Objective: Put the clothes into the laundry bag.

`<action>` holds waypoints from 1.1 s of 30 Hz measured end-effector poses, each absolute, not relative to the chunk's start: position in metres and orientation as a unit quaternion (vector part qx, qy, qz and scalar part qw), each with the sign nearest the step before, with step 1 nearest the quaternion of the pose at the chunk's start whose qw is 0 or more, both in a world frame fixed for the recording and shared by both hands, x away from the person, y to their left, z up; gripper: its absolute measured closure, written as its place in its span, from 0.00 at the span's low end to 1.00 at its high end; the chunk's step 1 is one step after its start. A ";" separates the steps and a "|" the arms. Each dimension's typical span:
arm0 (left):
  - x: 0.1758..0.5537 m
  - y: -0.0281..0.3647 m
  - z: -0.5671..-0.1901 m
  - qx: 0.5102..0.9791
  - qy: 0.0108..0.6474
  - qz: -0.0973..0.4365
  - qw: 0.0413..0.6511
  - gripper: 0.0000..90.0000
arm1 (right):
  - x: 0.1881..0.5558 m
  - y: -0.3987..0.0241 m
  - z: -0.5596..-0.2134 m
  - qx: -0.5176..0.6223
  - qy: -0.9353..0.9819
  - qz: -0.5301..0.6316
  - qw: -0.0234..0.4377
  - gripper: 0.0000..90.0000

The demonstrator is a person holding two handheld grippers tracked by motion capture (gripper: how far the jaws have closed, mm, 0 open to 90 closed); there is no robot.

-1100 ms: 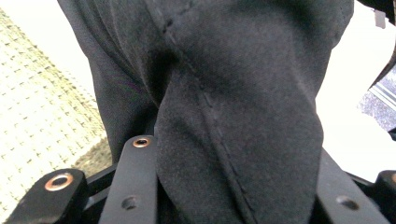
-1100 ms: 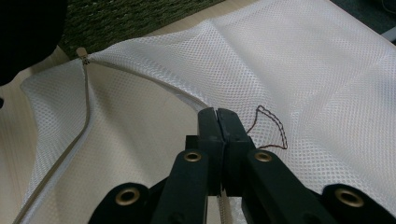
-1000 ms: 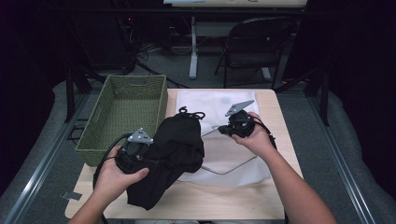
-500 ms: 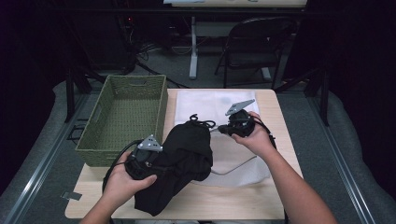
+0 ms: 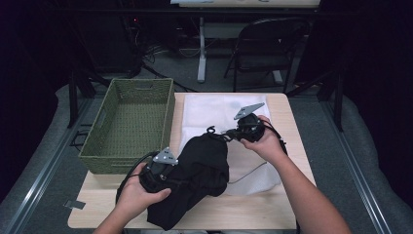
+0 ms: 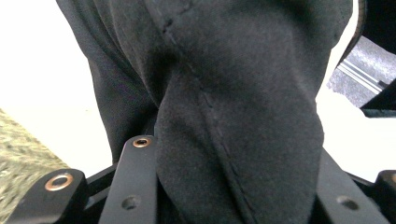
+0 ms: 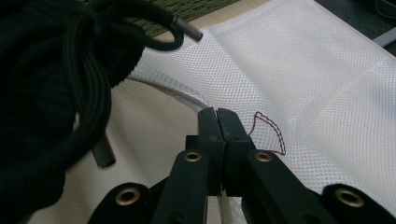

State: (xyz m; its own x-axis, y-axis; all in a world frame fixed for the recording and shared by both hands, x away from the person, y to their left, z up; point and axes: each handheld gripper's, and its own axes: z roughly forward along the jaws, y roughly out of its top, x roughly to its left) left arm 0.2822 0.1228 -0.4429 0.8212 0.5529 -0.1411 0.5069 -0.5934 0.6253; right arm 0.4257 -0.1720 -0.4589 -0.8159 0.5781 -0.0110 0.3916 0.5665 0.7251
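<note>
A black garment with a drawstring lies bunched across a white mesh bag on the wooden table. My left gripper is at the garment's near left side, its jaws shut on a thick fold of the black cloth. My right gripper is at the garment's far end beside the drawstring. In the right gripper view its jaws are pressed together over the mesh bag, and a strip of mesh seems pinched between them.
A green woven basket stands at the table's left, close to the left hand. A folding chair and a table leg stand on the floor behind. Bare wood shows along the near edge and on the right.
My left gripper has moved right and sunk a little with the garment, which now lies lower and more bunched on the table. The right gripper has stayed where it was.
</note>
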 end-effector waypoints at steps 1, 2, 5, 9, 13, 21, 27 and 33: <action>0.282 0.121 -0.445 0.891 0.298 0.033 0.341 0.69 | 0.426 -0.172 -0.459 0.277 0.877 0.374 0.124 0.99; 0.282 0.121 -0.446 0.893 0.295 0.031 0.339 0.69 | 0.426 -0.172 -0.459 0.277 0.876 0.374 0.123 0.99; 0.282 0.118 -0.450 0.892 0.294 0.027 0.342 0.69 | 0.426 -0.173 -0.459 0.278 0.876 0.375 0.123 0.99; 0.281 0.116 -0.453 0.895 0.288 0.025 0.340 0.69 | 0.426 -0.173 -0.459 0.278 0.875 0.377 0.126 0.99; 0.278 0.116 -0.454 0.897 0.283 0.022 0.338 0.69 | 0.425 -0.173 -0.459 0.280 0.874 0.377 0.127 0.99; 0.271 0.113 -0.455 0.899 0.278 0.020 0.338 0.69 | 0.425 -0.173 -0.457 0.279 0.871 0.381 0.134 0.99; 0.267 0.107 -0.454 0.901 0.272 0.020 0.337 0.69 | 0.425 -0.174 -0.456 0.281 0.870 0.382 0.134 0.99; 0.266 0.103 -0.454 0.904 0.265 0.016 0.334 0.69 | 0.425 -0.174 -0.457 0.282 0.870 0.383 0.133 0.99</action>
State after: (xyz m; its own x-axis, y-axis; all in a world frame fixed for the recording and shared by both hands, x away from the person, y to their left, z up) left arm 0.2662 0.1030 -0.4541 0.8590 0.4901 -0.1483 0.4687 -0.6358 0.6133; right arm 0.4254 -0.1740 -0.4570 -0.8055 0.5924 -0.0163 0.3883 0.5482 0.7407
